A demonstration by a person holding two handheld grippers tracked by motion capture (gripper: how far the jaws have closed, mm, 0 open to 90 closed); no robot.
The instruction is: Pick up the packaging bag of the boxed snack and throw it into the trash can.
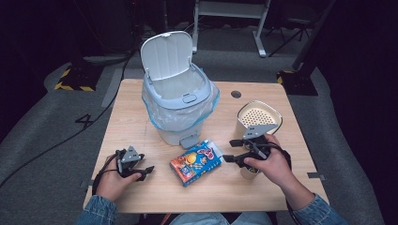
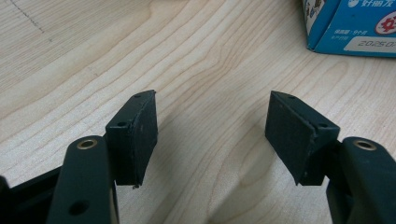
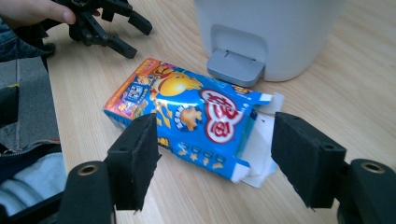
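A blue and orange snack box (image 1: 196, 162) lies flat on the wooden table (image 1: 136, 108) in front of the bin, with one end flap torn open. My right gripper (image 1: 230, 150) hovers just right of the box and points at it. In the right gripper view its jaws (image 3: 215, 158) stand open on either side of the box (image 3: 187, 116) without touching it. My left gripper (image 1: 148, 172) rests near the table's front left, open over bare wood (image 2: 212, 135). A corner of the box (image 2: 350, 25) lies beyond it. The left gripper (image 3: 135, 35) is also in the right gripper view, open.
A grey pedal bin (image 1: 180, 93) with a plastic liner stands at the table's middle, its lid up and its pedal (image 3: 236, 65) facing the box. A cream container with a perforated insert (image 1: 259, 117) stands behind my right hand. A cable hole (image 1: 236, 94) sits at the back.
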